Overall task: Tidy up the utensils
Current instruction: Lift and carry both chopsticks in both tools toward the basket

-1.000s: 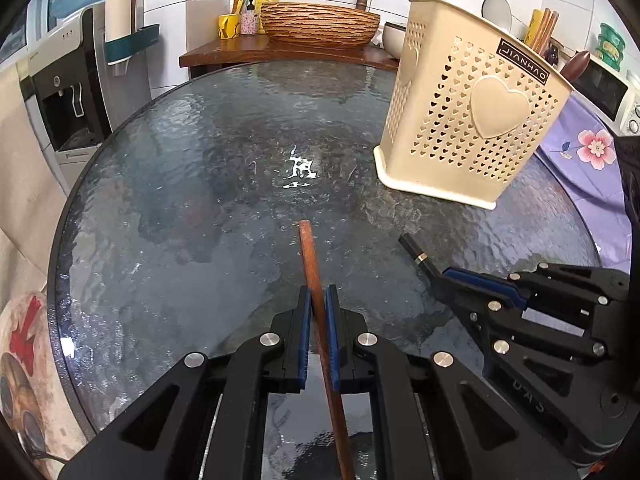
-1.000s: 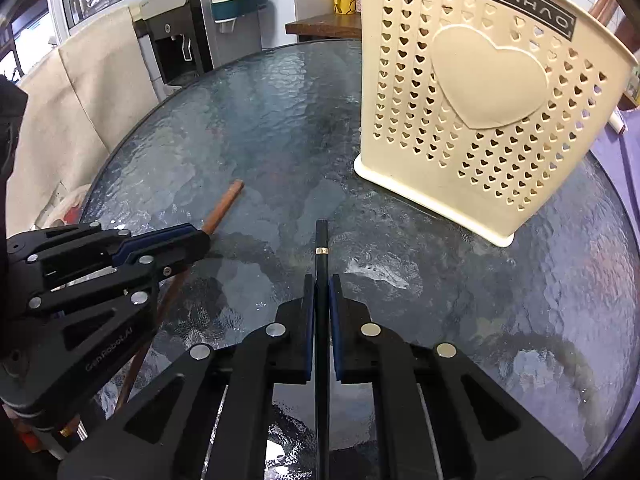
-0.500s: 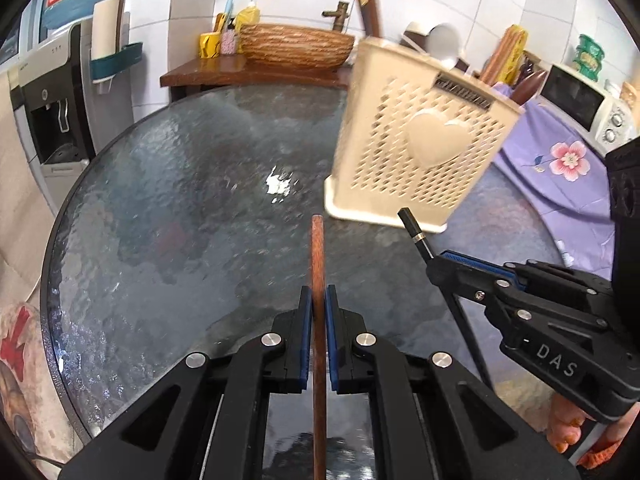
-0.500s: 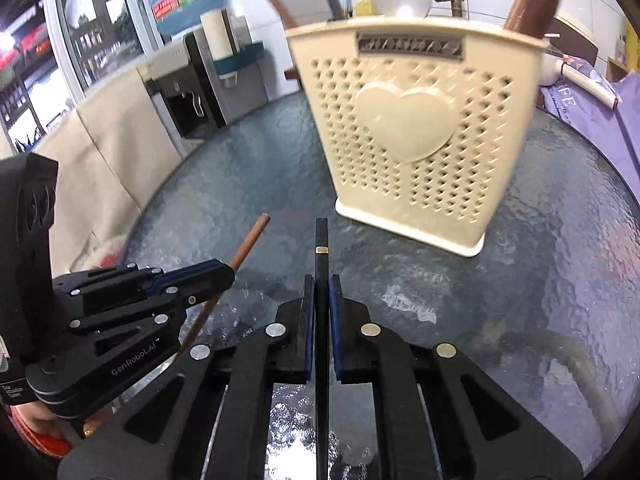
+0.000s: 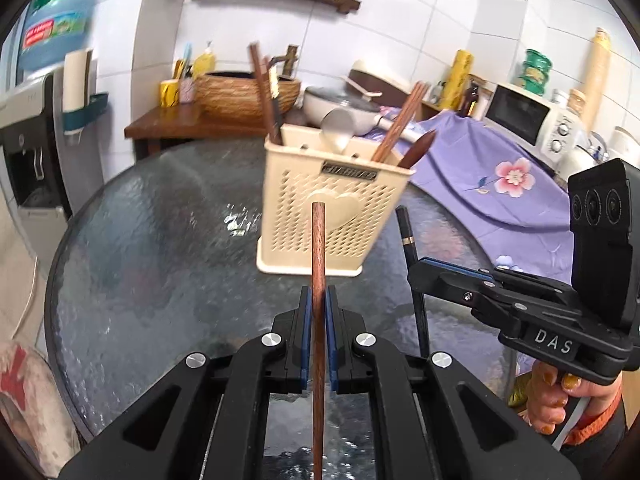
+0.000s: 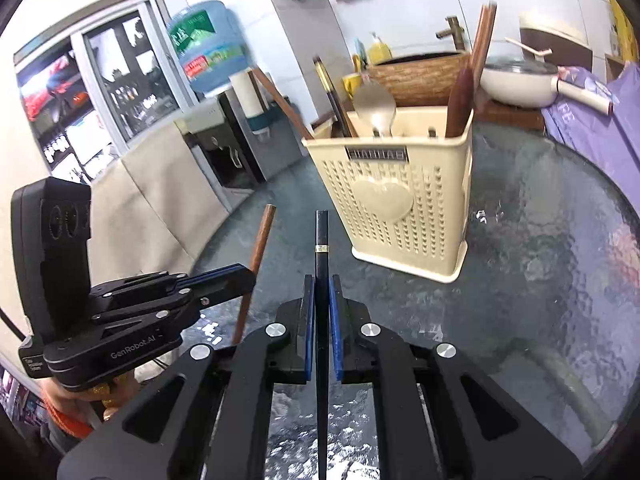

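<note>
Now: brown chopstick (image 5: 318, 256) clamped upright in left gripper (image 5: 319, 312); black chopstick (image 6: 321, 240) clamped in right gripper (image 6: 321, 300). Both held above glass table (image 5: 160, 248), near cream utensil basket (image 5: 332, 208).

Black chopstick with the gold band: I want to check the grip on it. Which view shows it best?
The right wrist view: the black chopstick runs centred between the right gripper fingers, gold band clear. The left wrist view shows it side-on, partly hidden by that gripper.

We're in a home kitchen: microwave (image 5: 532, 120) far right, water dispenser (image 5: 28, 152) left, pan (image 6: 516, 80) beyond the glass table (image 5: 160, 240).
</note>
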The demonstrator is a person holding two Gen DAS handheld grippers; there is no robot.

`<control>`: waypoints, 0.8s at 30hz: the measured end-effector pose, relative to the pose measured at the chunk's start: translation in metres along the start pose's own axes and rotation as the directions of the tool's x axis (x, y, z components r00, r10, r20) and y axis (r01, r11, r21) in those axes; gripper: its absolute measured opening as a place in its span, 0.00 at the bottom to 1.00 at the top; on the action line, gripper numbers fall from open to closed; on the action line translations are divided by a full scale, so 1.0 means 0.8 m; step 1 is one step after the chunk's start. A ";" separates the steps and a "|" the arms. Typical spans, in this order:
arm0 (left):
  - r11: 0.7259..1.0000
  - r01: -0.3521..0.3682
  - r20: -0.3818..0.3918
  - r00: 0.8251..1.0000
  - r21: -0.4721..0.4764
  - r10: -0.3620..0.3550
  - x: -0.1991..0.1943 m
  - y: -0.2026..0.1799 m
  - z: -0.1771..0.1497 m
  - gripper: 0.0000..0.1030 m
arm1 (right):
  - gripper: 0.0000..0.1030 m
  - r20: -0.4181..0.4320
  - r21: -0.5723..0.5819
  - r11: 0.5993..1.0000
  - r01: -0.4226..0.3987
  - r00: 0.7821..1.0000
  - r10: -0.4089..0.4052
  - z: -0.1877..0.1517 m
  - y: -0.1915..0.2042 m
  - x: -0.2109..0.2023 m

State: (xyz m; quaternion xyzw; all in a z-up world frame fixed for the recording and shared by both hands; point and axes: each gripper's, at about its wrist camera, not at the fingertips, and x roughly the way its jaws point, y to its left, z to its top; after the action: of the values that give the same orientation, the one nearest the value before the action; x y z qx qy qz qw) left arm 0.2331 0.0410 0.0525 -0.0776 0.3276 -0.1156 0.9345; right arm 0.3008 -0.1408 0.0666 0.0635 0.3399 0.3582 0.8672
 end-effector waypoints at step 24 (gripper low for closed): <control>0.995 0.021 0.147 0.989 0.096 -0.035 -0.069 -0.041 0.081 0.00 | 0.07 0.149 -0.156 0.988 0.018 0.989 0.006 0.063 0.047 -0.096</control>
State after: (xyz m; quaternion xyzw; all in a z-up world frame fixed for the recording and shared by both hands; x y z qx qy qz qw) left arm 0.2268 0.0288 0.1426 -0.0468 0.2503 -0.1381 0.9571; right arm 0.2716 -0.1571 0.1599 0.0207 0.2450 0.3754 0.8937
